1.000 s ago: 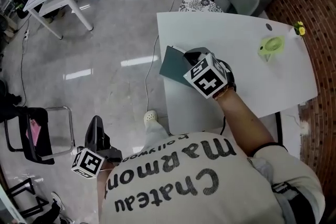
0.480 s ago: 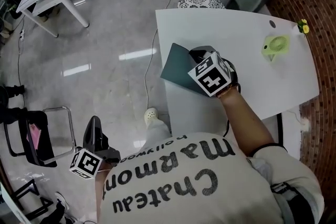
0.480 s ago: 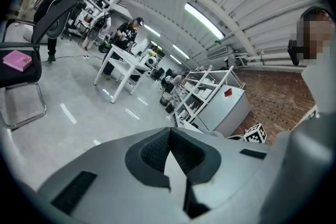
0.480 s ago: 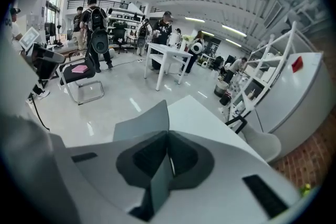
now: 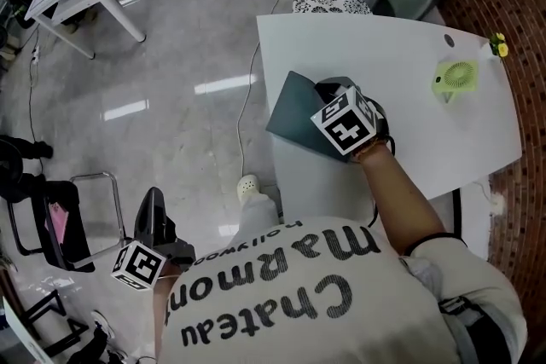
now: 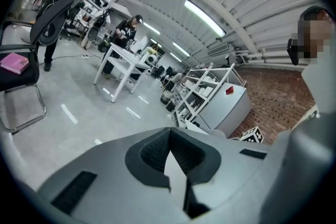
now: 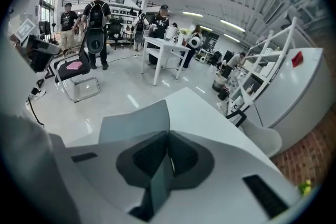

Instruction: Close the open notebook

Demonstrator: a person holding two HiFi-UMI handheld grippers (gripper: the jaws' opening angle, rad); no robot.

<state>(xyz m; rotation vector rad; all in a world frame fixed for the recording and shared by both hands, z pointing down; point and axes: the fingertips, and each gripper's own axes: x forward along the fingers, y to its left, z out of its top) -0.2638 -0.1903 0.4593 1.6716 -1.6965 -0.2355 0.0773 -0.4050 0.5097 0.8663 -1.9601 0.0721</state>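
Notebook cover (image 5: 294,111) pinched in right tool (image 7: 168,135), white table (image 5: 401,81) beneath — left tool (image 6: 169,132) pressed together, empty.

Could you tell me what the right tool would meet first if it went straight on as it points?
The right tool, shut on the notebook cover, points down at the white table; it would likely meet that tabletop first, though depth is unclear.

right tool (image 7: 167,162) | sunk slightly | notebook cover (image 5: 294,111) lowered with it
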